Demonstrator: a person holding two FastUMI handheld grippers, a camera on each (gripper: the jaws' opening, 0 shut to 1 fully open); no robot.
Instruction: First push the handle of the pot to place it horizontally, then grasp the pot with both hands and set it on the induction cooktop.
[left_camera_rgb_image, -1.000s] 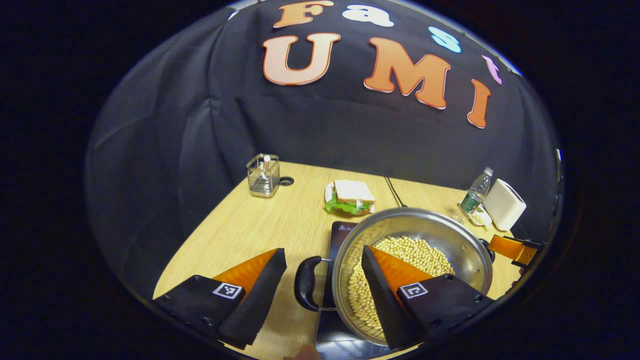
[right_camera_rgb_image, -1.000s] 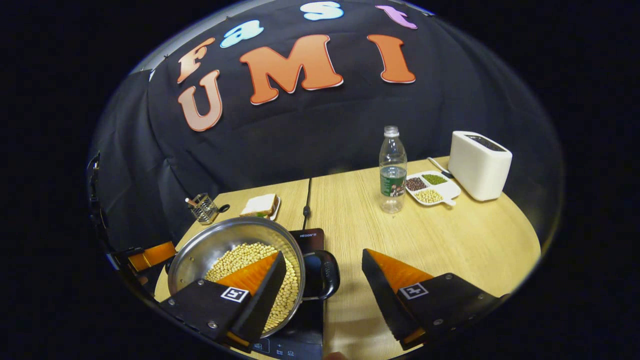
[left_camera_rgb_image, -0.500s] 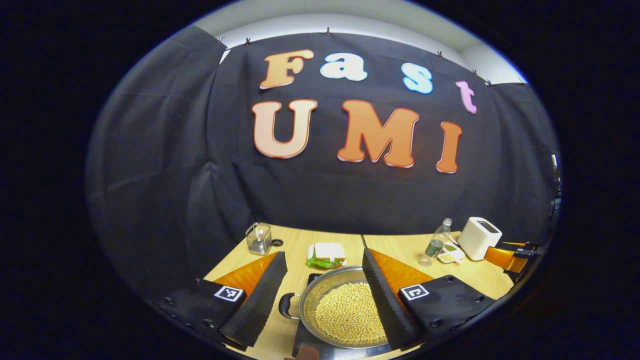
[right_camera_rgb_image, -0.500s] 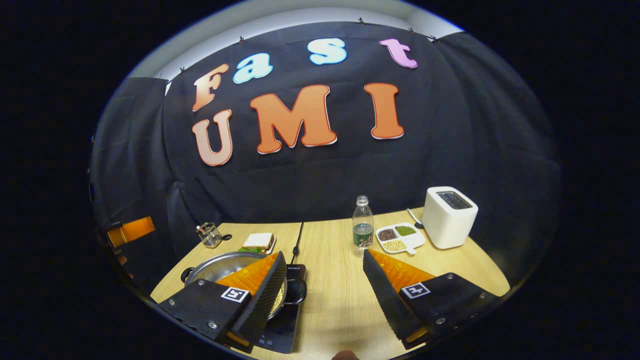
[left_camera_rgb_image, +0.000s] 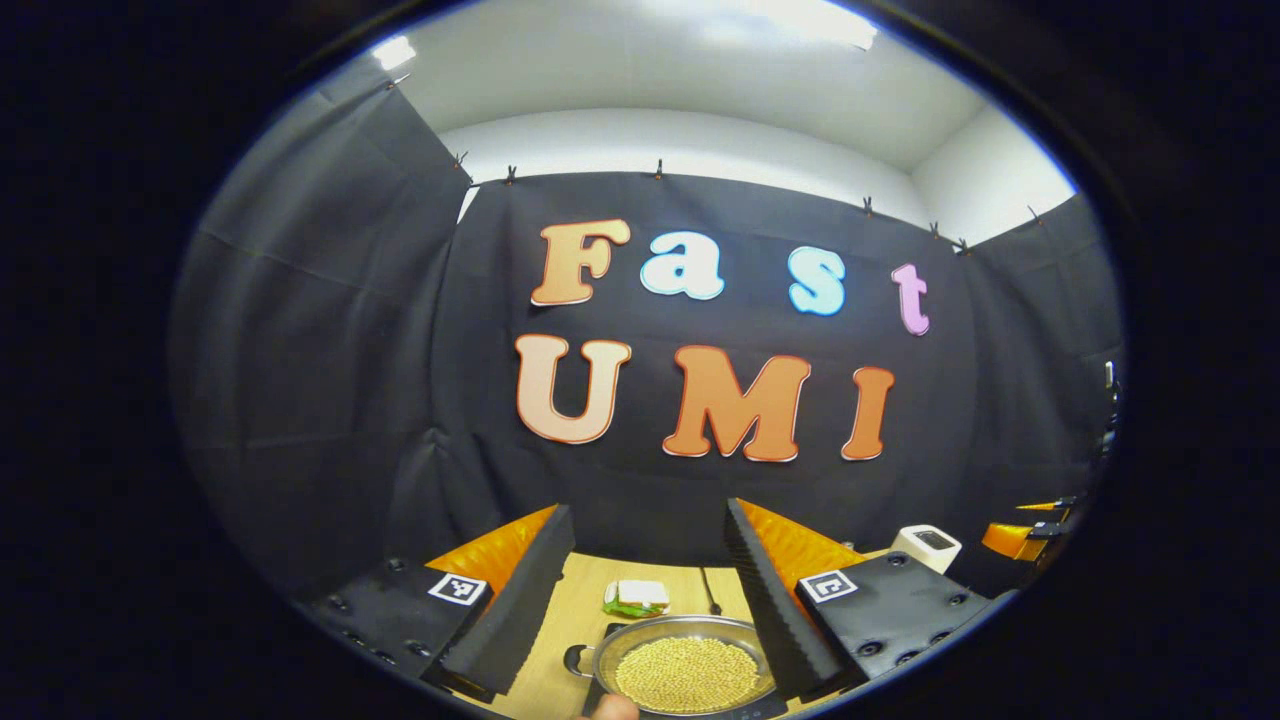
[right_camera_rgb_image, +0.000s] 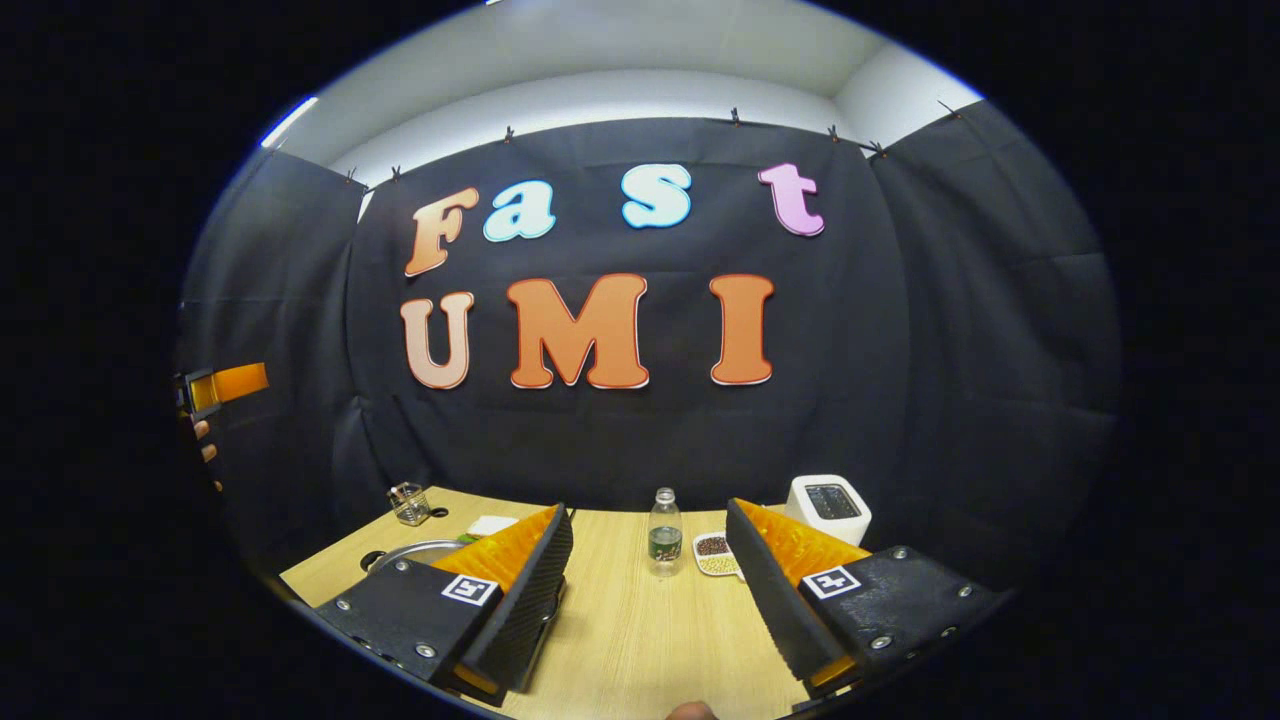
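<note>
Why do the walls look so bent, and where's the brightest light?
Left gripper view: the fisheye lens bows the black cloth wall; ceiling glare is brightest at top. Right gripper view: same bowing; the light wooden table is evenly lit and sharp.

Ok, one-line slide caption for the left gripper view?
Open left gripper held above the pot of beans on the cooktop, sandwich behind.

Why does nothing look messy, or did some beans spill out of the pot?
Nothing stands out. The beans all sit inside the pot, which rests level on the cooktop. The bottle stands upright on the table, and both grippers, left and right, are open and holding nothing.
</note>
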